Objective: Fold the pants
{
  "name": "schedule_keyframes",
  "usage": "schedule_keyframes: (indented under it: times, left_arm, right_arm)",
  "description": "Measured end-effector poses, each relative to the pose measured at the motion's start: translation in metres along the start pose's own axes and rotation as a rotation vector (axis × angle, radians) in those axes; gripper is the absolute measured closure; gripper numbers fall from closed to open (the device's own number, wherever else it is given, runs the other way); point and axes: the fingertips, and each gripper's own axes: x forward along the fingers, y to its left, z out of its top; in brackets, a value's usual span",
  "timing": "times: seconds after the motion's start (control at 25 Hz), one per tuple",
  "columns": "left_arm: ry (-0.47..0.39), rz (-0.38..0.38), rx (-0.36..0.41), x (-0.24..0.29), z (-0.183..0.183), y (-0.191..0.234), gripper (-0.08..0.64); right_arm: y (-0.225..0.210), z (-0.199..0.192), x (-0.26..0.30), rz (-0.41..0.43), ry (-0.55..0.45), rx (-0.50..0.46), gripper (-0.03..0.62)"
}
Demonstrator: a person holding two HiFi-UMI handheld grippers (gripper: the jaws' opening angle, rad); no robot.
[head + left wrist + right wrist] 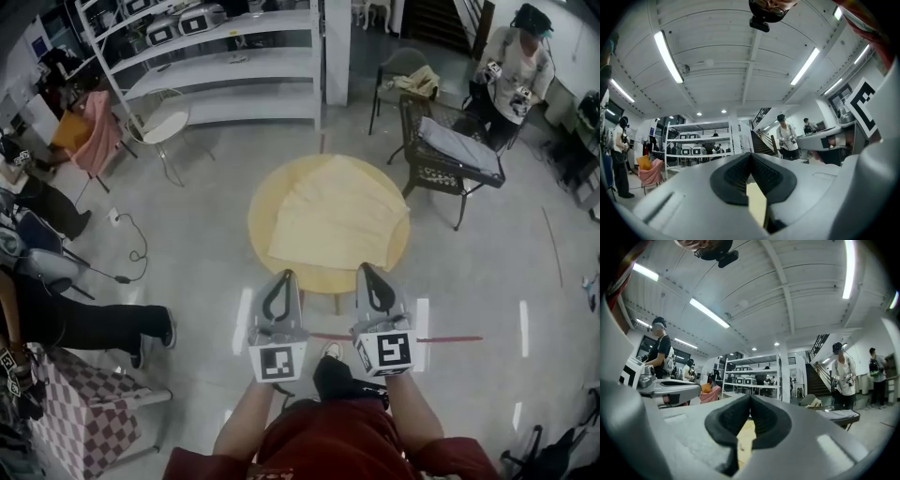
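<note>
While pants are lying spread on round table, seemingly part-folded already, person is holding left gripper and right gripper side by side at near rim, close to cloth's near edge. Both jaw pairs are pressing together, gripping nothing. Likely step: reaching for near edge. Doing it well means opening jaws before contact, pinching both corners evenly, lifting together, and keeping cloth taut so edges are landing matched.

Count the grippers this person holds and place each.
2. The left gripper and the right gripper are side by side at the near edge of the round table, jaws shut. None appears hidden.
</note>
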Motion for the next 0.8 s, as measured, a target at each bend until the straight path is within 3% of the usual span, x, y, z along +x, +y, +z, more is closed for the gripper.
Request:
schedule_keyframes:
  times: [0.44,0.8]
  left_arm:
    - [0.010,-0.073,0.009,0.134,-0.022,-0.014,0.554]
    - [0.046,-0.115,0.008,0.180,-0.048,-0.023,0.554]
  right_arm:
    - [-0.098,-0.016,0.085,-0.089,0.008,0.048,0.591]
    - [-0.139,-0.042,0.111,-0.128,0.054,0.053,0.591]
